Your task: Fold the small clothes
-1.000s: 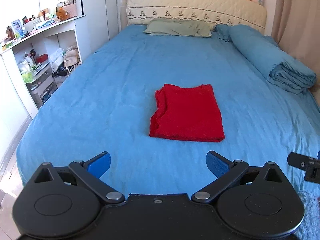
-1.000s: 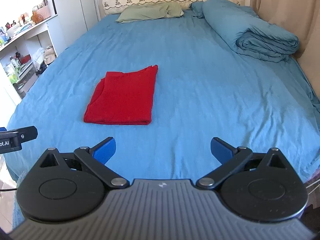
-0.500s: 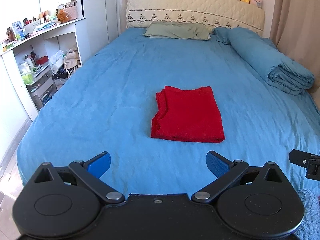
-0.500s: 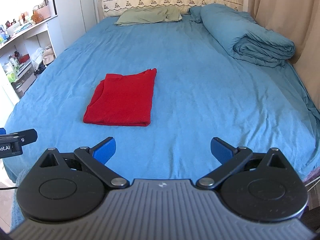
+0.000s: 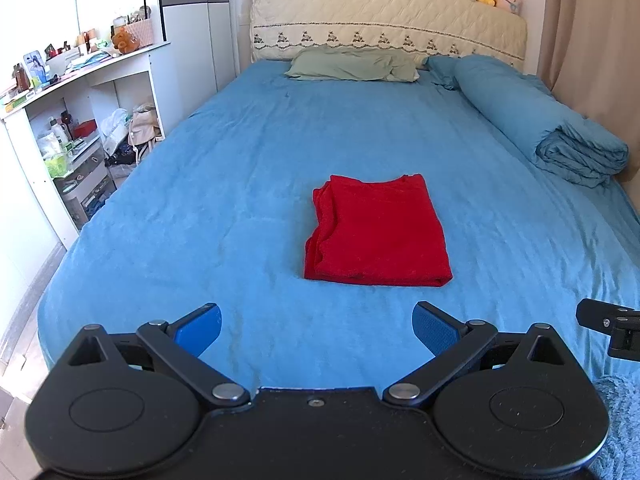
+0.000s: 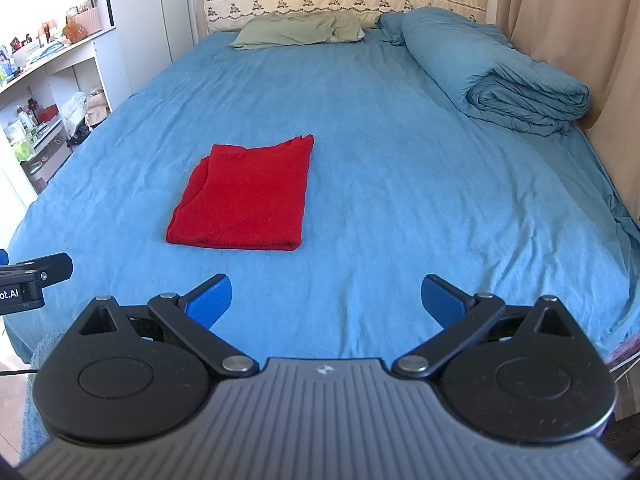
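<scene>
A red garment (image 5: 378,232) lies folded into a neat rectangle on the blue bedsheet (image 5: 224,216), a little ahead of both grippers. In the right wrist view the same red garment (image 6: 248,196) sits ahead and to the left. My left gripper (image 5: 317,328) hovers over the near edge of the bed, open, with nothing between its blue pads. My right gripper (image 6: 326,298) is likewise open and holds nothing, back from the cloth. Each gripper's black body shows at the other view's edge.
A rolled blue duvet (image 5: 560,136) lies along the bed's right side, a green pillow (image 5: 352,66) at the headboard. White shelves (image 5: 72,120) full of small items stand left of the bed. A beige curtain (image 6: 568,20) hangs at the right.
Both grippers have drawn back and risen slightly, so the red garment sits a little farther off. The garment has not moved and both grippers stay open.
</scene>
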Available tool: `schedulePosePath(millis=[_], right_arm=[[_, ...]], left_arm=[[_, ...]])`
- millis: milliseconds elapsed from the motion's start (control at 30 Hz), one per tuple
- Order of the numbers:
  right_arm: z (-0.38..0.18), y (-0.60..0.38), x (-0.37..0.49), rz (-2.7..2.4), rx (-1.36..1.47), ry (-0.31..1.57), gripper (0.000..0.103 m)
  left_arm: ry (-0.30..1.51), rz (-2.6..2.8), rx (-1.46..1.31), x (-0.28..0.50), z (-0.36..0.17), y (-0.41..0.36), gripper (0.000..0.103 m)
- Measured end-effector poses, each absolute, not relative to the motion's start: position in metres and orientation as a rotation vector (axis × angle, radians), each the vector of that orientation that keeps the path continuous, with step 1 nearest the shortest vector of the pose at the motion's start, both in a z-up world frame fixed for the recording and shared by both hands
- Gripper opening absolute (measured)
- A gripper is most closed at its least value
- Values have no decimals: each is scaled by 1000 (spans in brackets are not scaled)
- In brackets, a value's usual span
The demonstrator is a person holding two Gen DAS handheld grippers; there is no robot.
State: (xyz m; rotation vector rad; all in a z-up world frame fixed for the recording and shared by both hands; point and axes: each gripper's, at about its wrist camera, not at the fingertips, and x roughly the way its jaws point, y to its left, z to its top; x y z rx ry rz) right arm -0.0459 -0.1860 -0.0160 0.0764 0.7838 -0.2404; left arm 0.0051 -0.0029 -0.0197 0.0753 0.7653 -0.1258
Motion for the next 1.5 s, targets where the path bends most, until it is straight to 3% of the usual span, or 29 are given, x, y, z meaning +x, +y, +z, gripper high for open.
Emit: schedulePosePath(millis=[1500], right_arm=[[-16,-186,-48,-259,92,779,103]], left_arm=[[711,-125,110,-2,-17,-4,103]])
